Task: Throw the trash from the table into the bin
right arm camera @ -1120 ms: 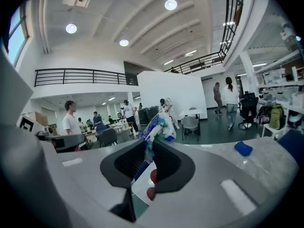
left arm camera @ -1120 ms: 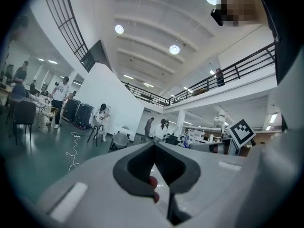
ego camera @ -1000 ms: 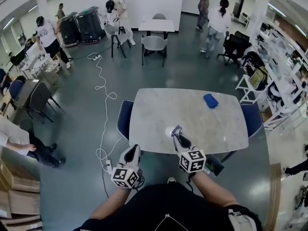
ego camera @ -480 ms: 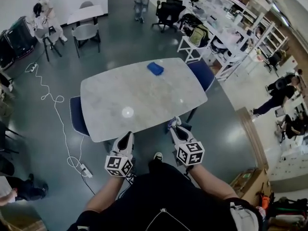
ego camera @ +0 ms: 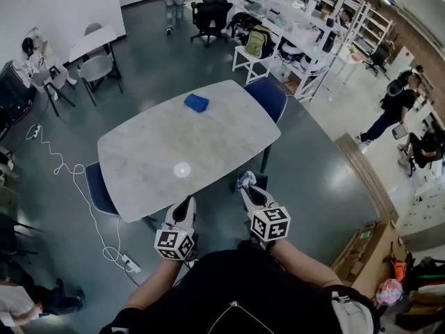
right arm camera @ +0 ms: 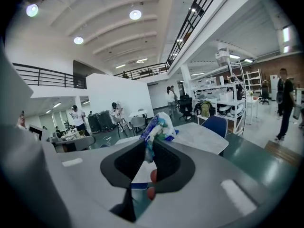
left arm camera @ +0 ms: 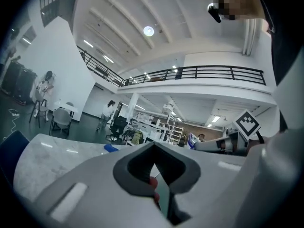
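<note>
My right gripper (ego camera: 245, 184) is shut on a crumpled blue, white and green wrapper (ego camera: 243, 179). It hangs off the near right edge of the grey marble table (ego camera: 153, 145). In the right gripper view the wrapper (right arm camera: 156, 127) sticks up from between the jaws of the right gripper (right arm camera: 148, 148). My left gripper (ego camera: 186, 205) is shut on nothing, just off the table's near edge. Its jaws meet in the left gripper view (left arm camera: 154, 175). A small blue object (ego camera: 197, 103) lies on the far part of the table. No bin is clearly visible.
Blue chairs stand at the table's far right (ego camera: 269, 96) and left (ego camera: 97, 186). A white cable with a power strip (ego camera: 125, 259) runs over the floor on the left. Shelving (ego camera: 306, 26) lines the far right. Cardboard boxes (ego camera: 361, 249) sit at the right. People stand around the room.
The head view has swung right, so the table now sits further left. Both grippers have drawn back off the table's near edge. The right one still holds the wrapper.
</note>
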